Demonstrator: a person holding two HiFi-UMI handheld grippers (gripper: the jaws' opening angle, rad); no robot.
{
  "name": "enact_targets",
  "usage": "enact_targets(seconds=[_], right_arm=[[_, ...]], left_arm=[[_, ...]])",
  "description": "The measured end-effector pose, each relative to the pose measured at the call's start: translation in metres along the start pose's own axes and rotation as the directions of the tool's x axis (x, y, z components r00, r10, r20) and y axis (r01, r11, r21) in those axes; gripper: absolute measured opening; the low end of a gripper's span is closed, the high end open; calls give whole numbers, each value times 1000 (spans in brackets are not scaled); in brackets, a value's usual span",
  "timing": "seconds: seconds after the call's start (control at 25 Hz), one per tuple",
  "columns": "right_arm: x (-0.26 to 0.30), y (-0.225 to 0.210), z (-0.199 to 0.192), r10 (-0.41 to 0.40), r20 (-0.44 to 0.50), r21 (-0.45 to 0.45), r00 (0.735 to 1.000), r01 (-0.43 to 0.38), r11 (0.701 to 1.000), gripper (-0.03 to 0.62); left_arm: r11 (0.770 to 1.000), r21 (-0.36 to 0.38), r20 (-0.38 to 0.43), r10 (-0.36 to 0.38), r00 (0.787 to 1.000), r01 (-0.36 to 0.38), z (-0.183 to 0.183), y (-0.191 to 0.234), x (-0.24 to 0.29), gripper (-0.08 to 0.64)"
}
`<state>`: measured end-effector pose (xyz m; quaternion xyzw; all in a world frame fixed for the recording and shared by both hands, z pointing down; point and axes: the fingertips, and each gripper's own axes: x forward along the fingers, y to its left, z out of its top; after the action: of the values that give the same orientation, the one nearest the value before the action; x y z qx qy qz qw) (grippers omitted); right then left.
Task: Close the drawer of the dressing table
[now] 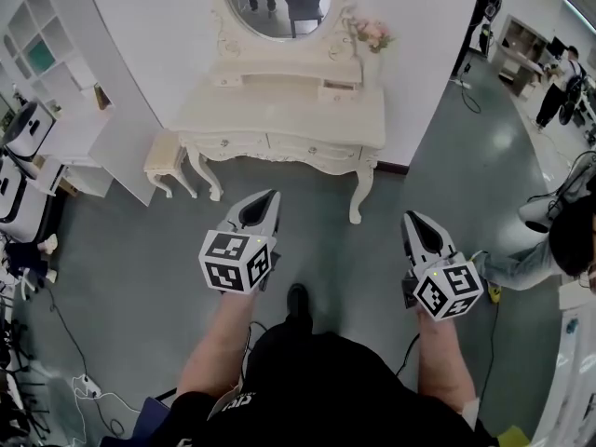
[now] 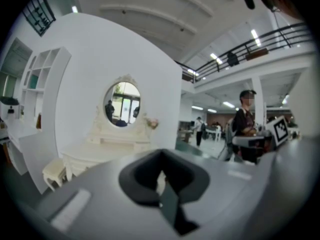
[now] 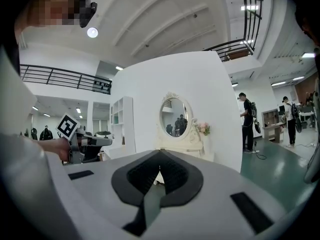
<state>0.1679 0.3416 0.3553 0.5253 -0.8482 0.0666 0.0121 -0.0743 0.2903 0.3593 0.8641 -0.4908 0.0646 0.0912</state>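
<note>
The cream dressing table [image 1: 279, 119] with an oval mirror [image 1: 277, 3] stands against a white wall panel, ahead of both grippers. On its top shelf, the small right-hand drawer [image 1: 340, 88] seems to stick out a little. The two long front drawers [image 1: 270, 144] look flush. My left gripper [image 1: 272, 196] and right gripper [image 1: 410, 218] hang over the grey floor, well short of the table, both shut and empty. In the left gripper view the table [image 2: 107, 149] lies beyond the left gripper [image 2: 161, 153]. In the right gripper view the table [image 3: 182, 144] is straight ahead of the right gripper [image 3: 160, 152].
A small cream stool [image 1: 168, 161] stands left of the table. White shelving [image 1: 42, 54] and machines [image 1: 19, 184] line the left side. A person [image 1: 559, 240] crouches at the right edge. Cables [image 1: 88, 385] trail over the floor at lower left. Pink flowers [image 1: 372, 33] sit on the table's right.
</note>
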Motion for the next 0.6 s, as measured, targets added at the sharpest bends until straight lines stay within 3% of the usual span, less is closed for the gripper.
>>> enact_targets(seconds=[0.6], right_arm=[[157,-36,19,-38,-41,-8,998,38,999,-5]], left_arm=[[998,-4,15,-69,998,69,29,107,120,8]])
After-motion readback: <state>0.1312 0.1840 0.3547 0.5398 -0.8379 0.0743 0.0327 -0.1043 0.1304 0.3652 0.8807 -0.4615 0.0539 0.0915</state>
